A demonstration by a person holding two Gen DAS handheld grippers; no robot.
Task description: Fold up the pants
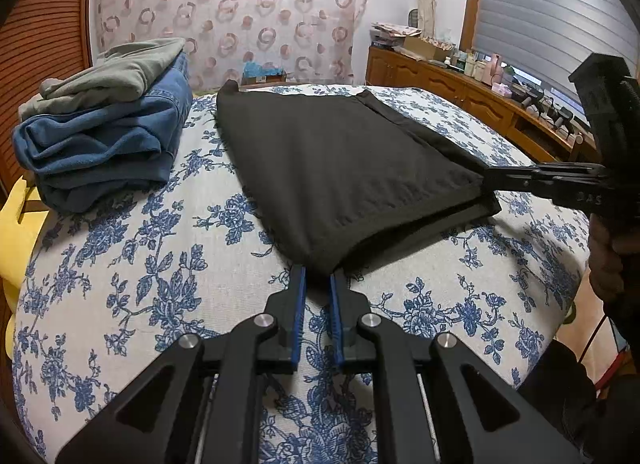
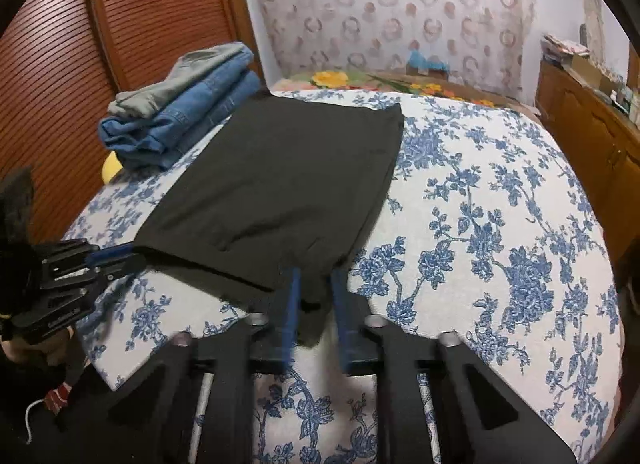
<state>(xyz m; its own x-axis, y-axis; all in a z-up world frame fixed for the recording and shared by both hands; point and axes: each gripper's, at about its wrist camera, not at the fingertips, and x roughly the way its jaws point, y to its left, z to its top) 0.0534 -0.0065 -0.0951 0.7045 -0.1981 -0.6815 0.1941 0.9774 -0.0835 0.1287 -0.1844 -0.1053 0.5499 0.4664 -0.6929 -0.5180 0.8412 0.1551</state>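
Observation:
Black pants [image 1: 340,167] lie folded flat on the blue-flowered bedspread [image 1: 160,264]; they also show in the right wrist view [image 2: 280,179]. My left gripper [image 1: 318,276] has its blue-padded jaws a little apart at the near corner of the pants, with the cloth's tip between the fingertips. It shows from the side in the right wrist view [image 2: 120,256]. My right gripper [image 2: 314,284] stands with jaws apart around the other near corner, cloth lying between them. In the left wrist view it [image 1: 490,179] touches the pants' right corner.
A stack of folded blue jeans [image 1: 104,143] with a grey-green garment [image 1: 116,71] on top sits at the bed's far left, beside a wooden slatted door [image 2: 60,75]. A wooden sideboard [image 1: 460,95] with clutter runs along the right. A patterned curtain [image 1: 240,3] hangs behind.

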